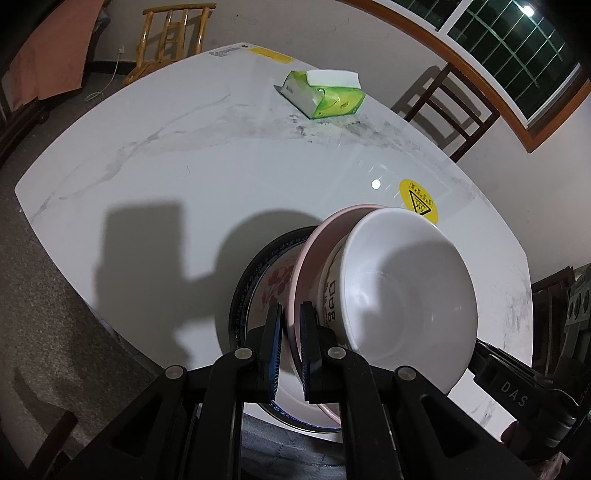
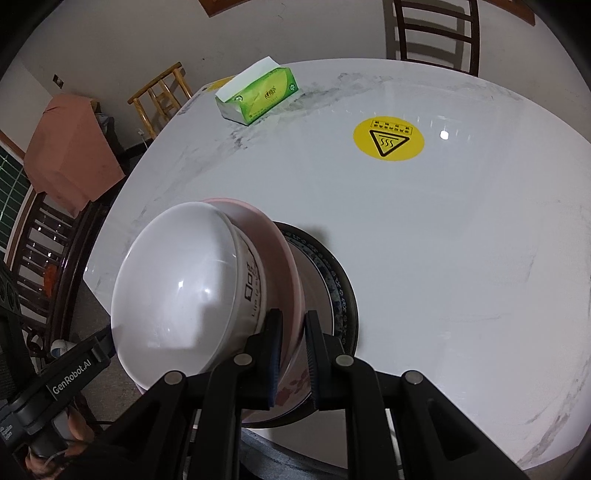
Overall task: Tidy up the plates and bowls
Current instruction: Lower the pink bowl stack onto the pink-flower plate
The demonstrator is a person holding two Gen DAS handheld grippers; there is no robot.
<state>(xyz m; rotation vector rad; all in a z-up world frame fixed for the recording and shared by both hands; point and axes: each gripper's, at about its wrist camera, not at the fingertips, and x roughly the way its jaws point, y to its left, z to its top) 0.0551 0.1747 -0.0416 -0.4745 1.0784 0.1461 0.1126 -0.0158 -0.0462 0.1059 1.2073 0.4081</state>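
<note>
Bowls (image 1: 402, 280): two; plate (image 1: 258, 284): one.

"GenRobot.AI" on left gripper (image 2: 291, 354); "DAS" on right gripper (image 1: 513, 393)

White marble-look tabletop w/ grey veins (image 1: 155, 155) fills the middle; green tissue pack (image 1: 325, 98) lies near its far edge, round yellow heat-warning sticker (image 2: 388, 139) sits well apart from it. Plain white wall (image 1: 295, 26) behind, w/ light bamboo chair (image 1: 171, 35) and dark wooden slat-back chair (image 1: 452, 110) just beside the table. Wood-framed barred window (image 1: 517, 48) is dark, a lamp glints on the tabletop, floor is grey speckled concrete (image 1: 48, 332).
</note>
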